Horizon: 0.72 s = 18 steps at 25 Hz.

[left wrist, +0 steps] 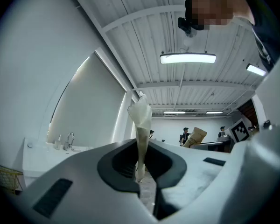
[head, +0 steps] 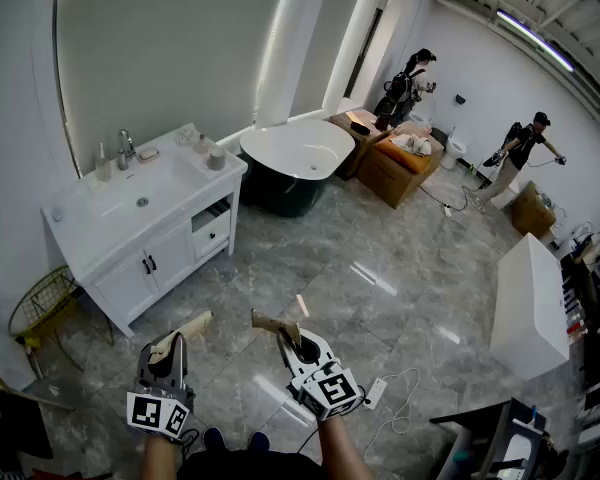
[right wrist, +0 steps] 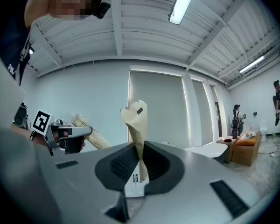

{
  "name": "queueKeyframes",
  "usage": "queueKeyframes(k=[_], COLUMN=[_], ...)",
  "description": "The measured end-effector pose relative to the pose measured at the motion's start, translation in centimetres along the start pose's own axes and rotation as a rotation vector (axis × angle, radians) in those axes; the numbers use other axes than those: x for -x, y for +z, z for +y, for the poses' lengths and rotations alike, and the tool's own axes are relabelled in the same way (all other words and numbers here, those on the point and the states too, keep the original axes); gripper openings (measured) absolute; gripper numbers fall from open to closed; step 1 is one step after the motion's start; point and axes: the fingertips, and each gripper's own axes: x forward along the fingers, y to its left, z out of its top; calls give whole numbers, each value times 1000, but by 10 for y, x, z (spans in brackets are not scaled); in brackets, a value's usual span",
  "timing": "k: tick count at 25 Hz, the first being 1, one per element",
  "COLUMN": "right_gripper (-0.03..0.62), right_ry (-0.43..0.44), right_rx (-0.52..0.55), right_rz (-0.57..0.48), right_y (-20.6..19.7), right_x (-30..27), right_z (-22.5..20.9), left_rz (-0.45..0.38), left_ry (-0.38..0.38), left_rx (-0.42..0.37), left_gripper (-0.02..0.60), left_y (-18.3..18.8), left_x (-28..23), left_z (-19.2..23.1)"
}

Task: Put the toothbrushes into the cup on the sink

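Toothbrush [left wrist: 141,125] in paper wrap was clamped in the left gripper [head: 177,342], second toothbrush [right wrist: 135,125] in the right gripper [head: 285,336], both far from the cup [head: 216,158]; the wrapper label [right wrist: 139,110] was unreadable.

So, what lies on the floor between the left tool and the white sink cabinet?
Nothing. In the head view, only bare grey marble floor separates the left tool from the sink cabinet.

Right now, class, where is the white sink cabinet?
In the head view the white sink cabinet stands at the upper left against the wall, just left of the white oval bathtub.
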Motion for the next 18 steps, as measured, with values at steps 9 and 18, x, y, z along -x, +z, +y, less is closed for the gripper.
queueKeyframes(k=[9,18], right_gripper=[48,48], right_ry=[14,-15], right_rx=[-2,2], right_rz=[-12,-17], right_y=[0,0], right_x=[-7,-5], right_z=[5,2], left_rz=[-5,-4], left_ry=[8,42], left_rx=[-5,-12], left_gripper=[41,41], left_y=[0,1], left_x=[-1,5], left_z=[9,22])
